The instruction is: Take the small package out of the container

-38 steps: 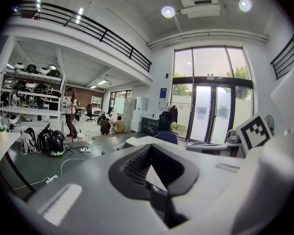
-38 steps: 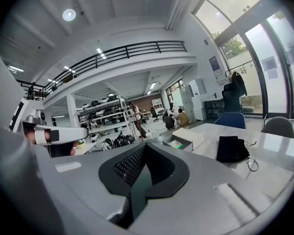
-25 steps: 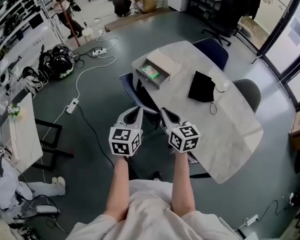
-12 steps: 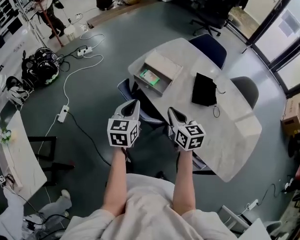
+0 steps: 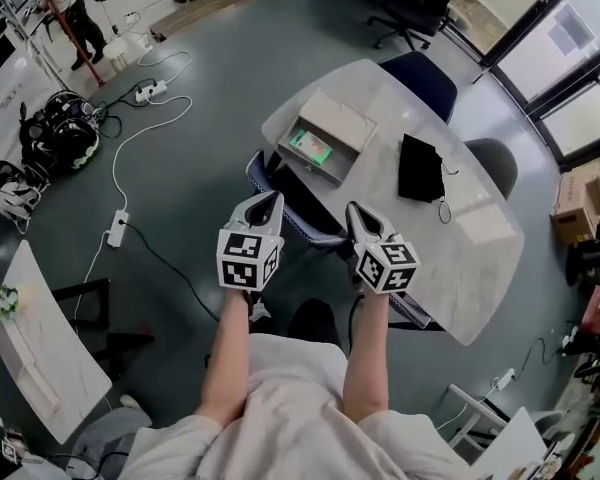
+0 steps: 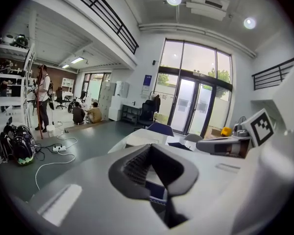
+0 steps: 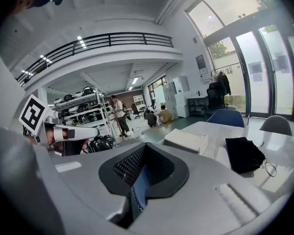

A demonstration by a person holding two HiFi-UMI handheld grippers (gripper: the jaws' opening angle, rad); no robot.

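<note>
l gripper (image 5: 269, 201): jaws pressed together, nothing in them. r gripper (image 5: 356, 212): same, closed & empty. you hold both side by side, near the table (image 5: 470, 238) edge. container (image 5: 306, 164): lid up, on table's far-left end. small package (image 5: 311, 147): green, lying inside container, well apart from both grippers. black pouch (image 5: 420, 168): on table, right of container.

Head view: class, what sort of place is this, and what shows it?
Probably an open workshop-style office: a meeting table with office chairs, power strips strewn over the floor, and tall glass doors.
</note>
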